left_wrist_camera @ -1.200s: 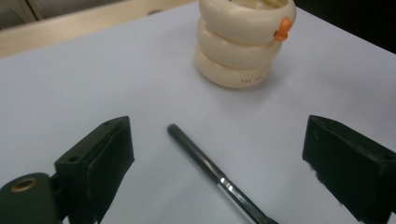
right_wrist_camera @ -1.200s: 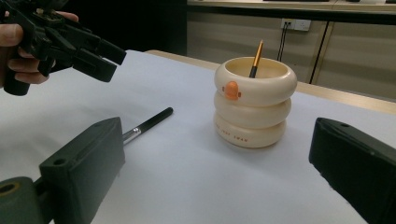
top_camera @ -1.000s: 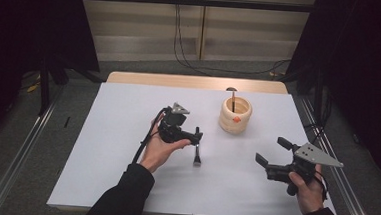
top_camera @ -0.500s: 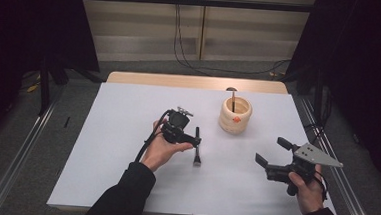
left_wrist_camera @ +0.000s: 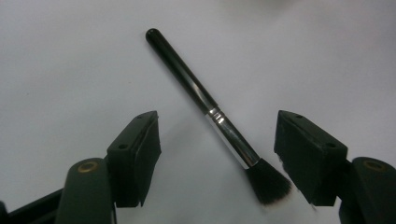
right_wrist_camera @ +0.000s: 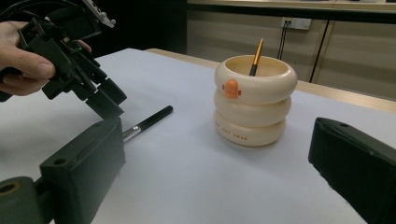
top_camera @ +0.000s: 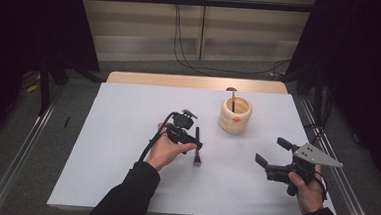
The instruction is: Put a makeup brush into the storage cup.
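Note:
A black-handled brush (left_wrist_camera: 210, 109) with a silver ferrule and dark bristles lies flat on the white table (top_camera: 116, 148). My left gripper (top_camera: 192, 140) points down over this brush (top_camera: 196, 150). Its jaws stand either side of the ferrule without touching it, and they have just been closing. From the right gripper view, the left gripper (right_wrist_camera: 105, 100) hovers just above the brush (right_wrist_camera: 149, 119). My right gripper (top_camera: 271, 151) is held open at the right of the table, holding nothing. A cream ringed holder (top_camera: 235, 115) stands beyond, with a thin brush (right_wrist_camera: 256, 56) upright in it.
The white sheet ends at a wooden strip (top_camera: 195, 81) along the far edge. Metal rails (top_camera: 340, 167) run beside the table. The holder (right_wrist_camera: 254, 105) stands between the two grippers, a little farther back. Cables (top_camera: 183, 37) hang behind the table.
The left gripper has tipped down and shifted slightly toward the brush, and its jaws have narrowed around it. The right hand and the holder have stayed put.

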